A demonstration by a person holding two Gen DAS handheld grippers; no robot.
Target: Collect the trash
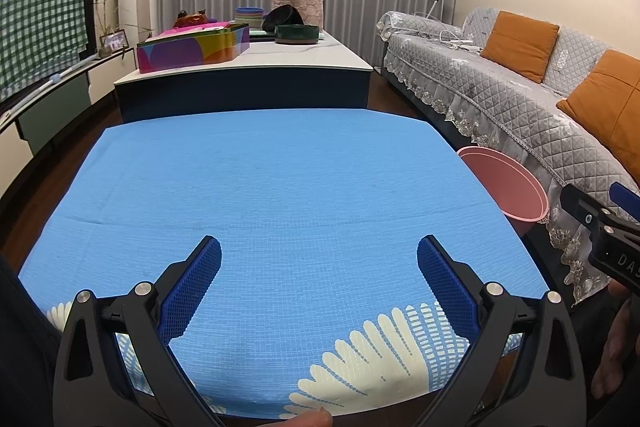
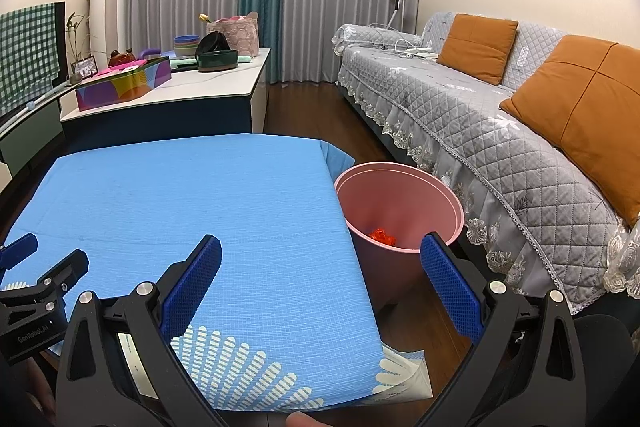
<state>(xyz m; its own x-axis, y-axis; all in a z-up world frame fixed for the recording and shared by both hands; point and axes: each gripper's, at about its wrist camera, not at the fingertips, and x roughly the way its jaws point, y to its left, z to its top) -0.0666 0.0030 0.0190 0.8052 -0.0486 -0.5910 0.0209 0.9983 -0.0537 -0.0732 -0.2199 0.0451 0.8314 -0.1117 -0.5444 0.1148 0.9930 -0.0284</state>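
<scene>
A pink bin (image 2: 400, 203) stands on the floor by the right edge of the table with the blue cloth (image 2: 200, 195); its rim also peeks in at the right of the left wrist view as the pink bin (image 1: 508, 183). A crumpled red scrap (image 2: 382, 235) lies at its bottom. My right gripper (image 2: 320, 255) is open, with one finger over the cloth and the other in front of the bin. My left gripper (image 1: 319, 255) is open above the bare blue cloth (image 1: 280, 187), nothing between its fingers. The right gripper (image 1: 600, 223) shows at that view's right edge, the left gripper (image 2: 36, 267) at the other's left edge.
A grey quilted sofa (image 2: 500, 115) with orange cushions (image 2: 580, 119) runs along the right, close behind the bin. Beyond the table stands a white-topped counter (image 2: 200, 87) with a colourful box (image 2: 124, 85), bowls and a basket. A checked cloth (image 1: 40, 27) covers a screen at left.
</scene>
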